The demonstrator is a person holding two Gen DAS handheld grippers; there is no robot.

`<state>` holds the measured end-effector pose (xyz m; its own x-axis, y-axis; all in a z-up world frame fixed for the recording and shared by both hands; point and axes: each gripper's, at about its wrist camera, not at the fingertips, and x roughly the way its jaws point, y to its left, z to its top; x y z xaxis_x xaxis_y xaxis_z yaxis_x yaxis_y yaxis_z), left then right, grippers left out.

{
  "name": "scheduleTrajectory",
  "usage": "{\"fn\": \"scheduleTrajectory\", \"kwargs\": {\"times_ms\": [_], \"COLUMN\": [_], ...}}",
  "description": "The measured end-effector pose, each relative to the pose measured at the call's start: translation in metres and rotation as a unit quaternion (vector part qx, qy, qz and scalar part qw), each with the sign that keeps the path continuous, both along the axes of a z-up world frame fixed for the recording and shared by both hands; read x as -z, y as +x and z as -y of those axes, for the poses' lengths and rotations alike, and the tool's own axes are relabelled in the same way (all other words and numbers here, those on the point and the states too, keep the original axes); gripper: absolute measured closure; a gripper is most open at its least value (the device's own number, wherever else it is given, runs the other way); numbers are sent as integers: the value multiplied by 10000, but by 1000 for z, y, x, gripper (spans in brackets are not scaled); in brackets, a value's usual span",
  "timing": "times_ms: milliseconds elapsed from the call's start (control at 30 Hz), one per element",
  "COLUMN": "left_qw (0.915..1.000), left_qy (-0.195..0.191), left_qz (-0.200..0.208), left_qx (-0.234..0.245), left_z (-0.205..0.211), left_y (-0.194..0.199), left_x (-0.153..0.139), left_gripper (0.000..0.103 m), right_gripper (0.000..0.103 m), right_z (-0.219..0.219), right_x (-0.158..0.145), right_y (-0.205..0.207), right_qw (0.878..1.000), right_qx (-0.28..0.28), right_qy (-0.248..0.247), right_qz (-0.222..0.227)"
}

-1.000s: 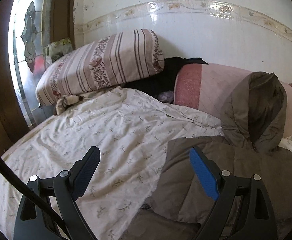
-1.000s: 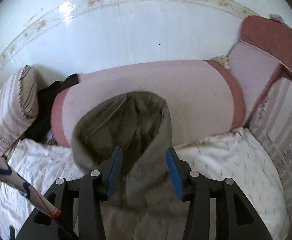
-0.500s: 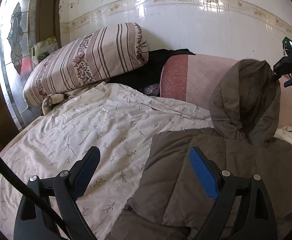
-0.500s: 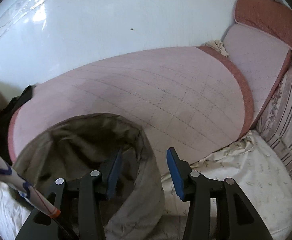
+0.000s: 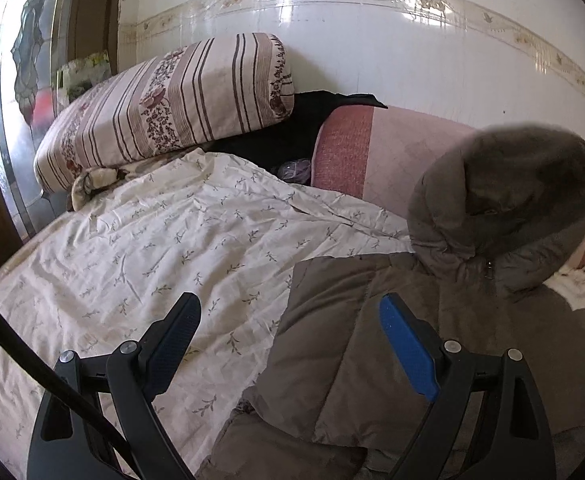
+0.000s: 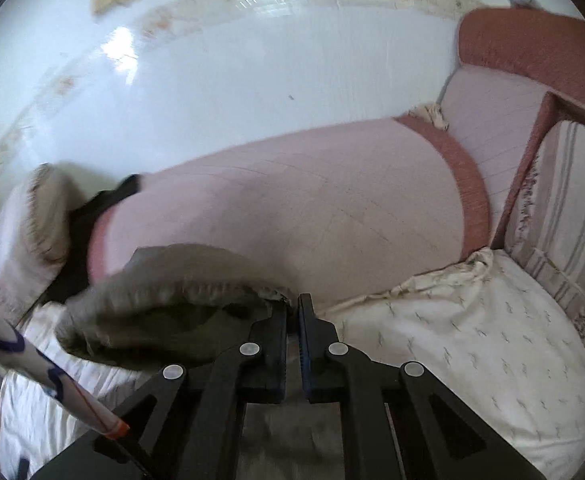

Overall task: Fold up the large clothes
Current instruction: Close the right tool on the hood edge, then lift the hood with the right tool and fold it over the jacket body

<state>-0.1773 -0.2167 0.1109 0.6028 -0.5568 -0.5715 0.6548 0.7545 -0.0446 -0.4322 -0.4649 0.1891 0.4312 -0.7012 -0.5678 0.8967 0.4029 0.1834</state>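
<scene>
Folding has barely begun: the right gripper (image 6: 291, 312) has just clamped the coat's (image 5: 372, 340) hood (image 6: 172, 292) at its 3 o'clock edge, while the left gripper (image 5: 292, 344) gapes.

Open bedsheet (image 5: 164, 248) left of jacket (image 5: 372, 340)

One grey-brown padded hooded jacket (image 5: 444, 320) lies near right. One cream sheet printed with small sprigs (image 5: 164, 248) covers the bed. One striped floral pillow (image 5: 164, 100) sits far left. One pink quilted bolster with red ends (image 5: 380, 152) lies along the far wall, and one black garment (image 5: 292, 136) lies between pillow and bolster.
</scene>
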Motion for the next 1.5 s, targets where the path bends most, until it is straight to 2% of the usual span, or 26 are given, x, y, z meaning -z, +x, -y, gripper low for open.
{"fn": "scheduleTrajectory", "kwargs": {"times_ms": [100, 200, 267, 367, 433, 500, 600, 633, 700, 767, 833, 867, 933, 1033, 1133, 1233, 1300, 1400, 1500], "left_qw": [9999, 9996, 9992, 9969, 9935, 9896, 9859, 9847, 9826, 9833, 9832, 9833, 9833, 9834, 9837, 9832, 9832, 9870, 9892], "left_qy": [-144, -274, -332, -427, -454, -319, 366, 676, 983, 930, 936, 940, 950, 946, 924, 887, 789, 333, -133], "left_qz": [-92, -35, 46, 91, -81, -284, -339, -333, -312, -319, -338, -338, -311, -307, -303, -316, -298, -187, -159], "left_qx": [3, 106, 229, 651, 1042, 1375, 1597, 1573, 1544, 1532, 1530, 1524, 1519, 1516, 1515, 1562, 1617, 1559, 1448], "left_z": [-5, -7, -6, 5, 18, 33, 62, 71, 78, 77, 78, 77, 77, 76, 75, 73, 68, 56, 48], "left_y": [0, -7, -15, -36, -49, -59, -72, -74, -75, -75, -75, -75, -76, -78, -78, -77, -74, -70, -67], "left_x": [-6, -14, -18, -17, -7, 9, 43, 57, 68, 66, 68, 68, 68, 69, 70, 69, 64, 40, 26], "left_gripper": [13, 13, 13, 13, 13, 13, 13, 12, 12, 12, 12, 12, 12, 12, 12, 12, 13, 13, 13], "right_gripper": [98, 98, 98, 99, 99, 103, 103, 103, 102, 102, 102, 102, 101, 101, 100, 100, 100, 100, 100], "right_z": [-58, -129, -157, -184, -179, -164, -148, -147, -148, -153, -160, -166, -171, -165, -142, -116, -105, -100, -103], "right_x": [3, 22, 41, 90, 122, 151, 178, 180, 176, 161, 136, 117, 94, 77, 86, 114, 138, 169, 179], "right_y": [-32, -53, -66, -75, -76, -73, -74, -74, -73, -76, -83, -83, -74, -53, -32, -7, -2, -6, -8], "right_qw": [9994, 9983, 9980, 9987, 9979, 9957, 9906, 9904, 9910, 9928, 9969, 9988, 9999, 9992, 9983, 9949, 9934, 9888, 9897], "right_qx": [-211, -313, -293, -101, 4, 72, 119, 108, 84, 245, 323, 276, 24, -288, -491, -723, -621, -693, -740], "right_qy": [-107, -100, -14, 297, 592, 911, 1356, 1371, 1333, 1170, 712, 367, 11, -93, 125, 675, 963, 1316, 1218], "right_qz": [250, 481, 555, 411, 273, 126, 162, 152, 92, -26, 100, 178, 166, 255, 285, 170, -37, -128, -115]}}
